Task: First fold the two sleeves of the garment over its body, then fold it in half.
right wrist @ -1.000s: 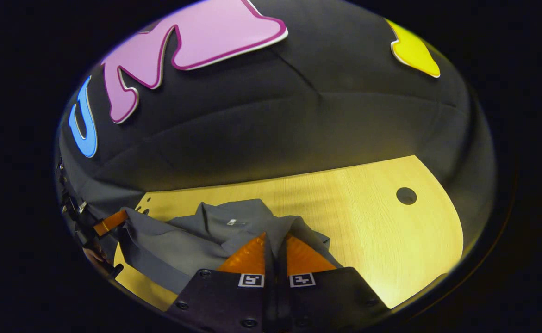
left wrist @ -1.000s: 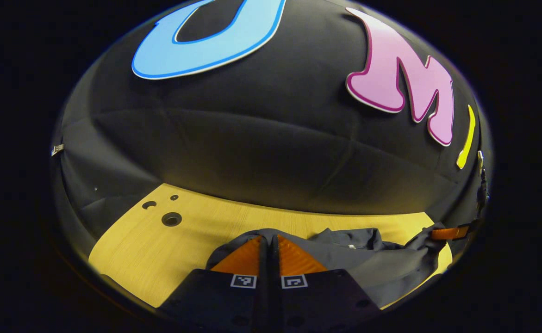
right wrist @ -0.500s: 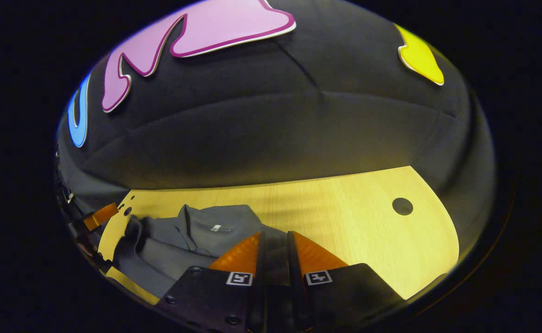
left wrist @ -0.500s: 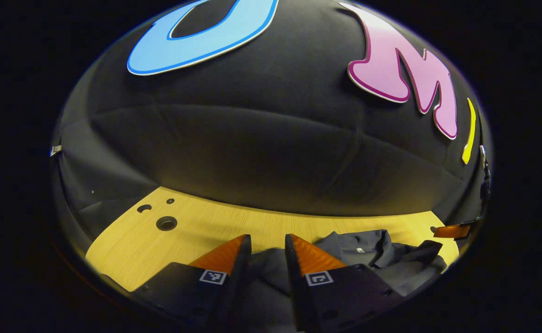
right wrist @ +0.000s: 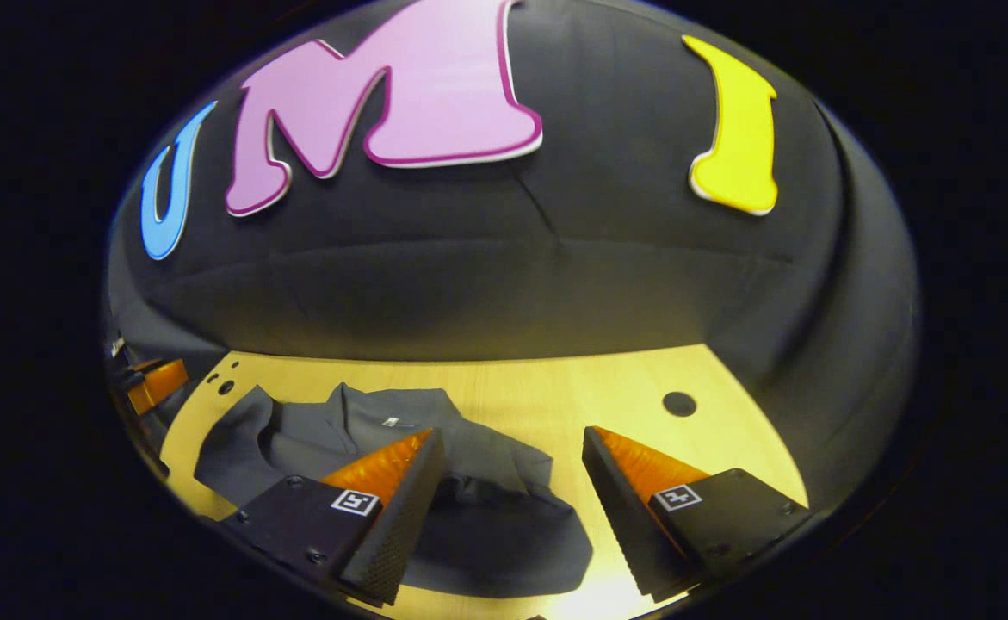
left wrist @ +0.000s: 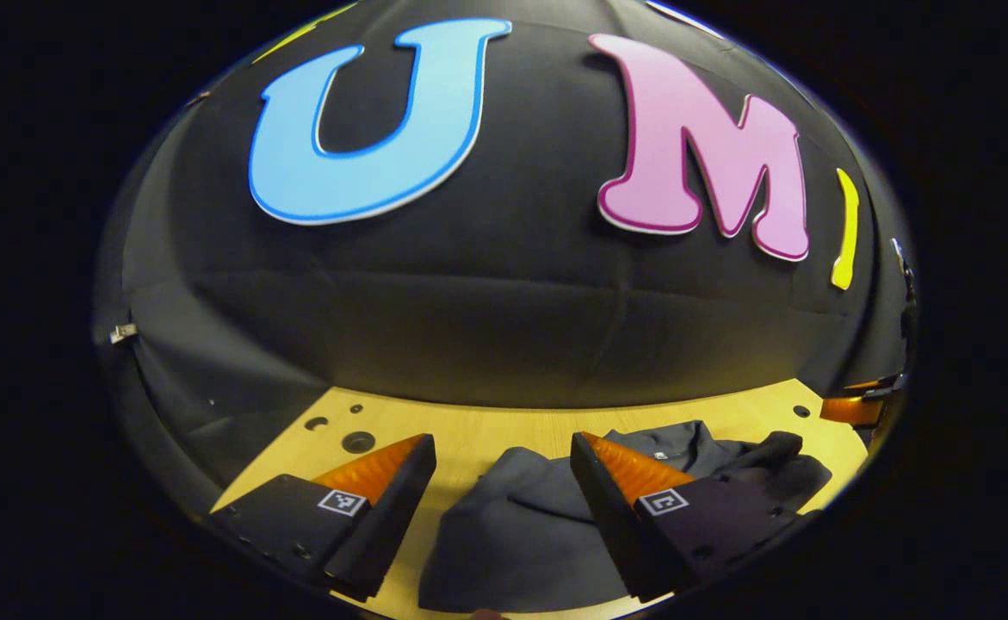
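Note:
A dark grey collared garment (left wrist: 512, 525) lies on the light wooden table (left wrist: 486, 430), its collar and small neck label toward the wall. In the left gripper view, my left gripper (left wrist: 504, 448) stands open above the garment's left part, nothing between its fingers. The right gripper view shows the same garment (right wrist: 469, 508) in loose, rumpled folds, collar (right wrist: 357, 413) at the far side. My right gripper (right wrist: 512, 443) is open over the garment's right edge, holding nothing. The other gripper (right wrist: 155, 383) shows at the far left edge of that view.
The table has round holes: several near its left end (left wrist: 357, 442) and one at the right (right wrist: 679, 403). The black cloth wall rises close behind the table's far edge. Bare wood lies right of the garment (right wrist: 710, 448).
Both grippers were shut on the garment's cloth a second ago. They have opened wide and let go, and the garment has dropped flat onto the table. Both views have tilted slightly upward.

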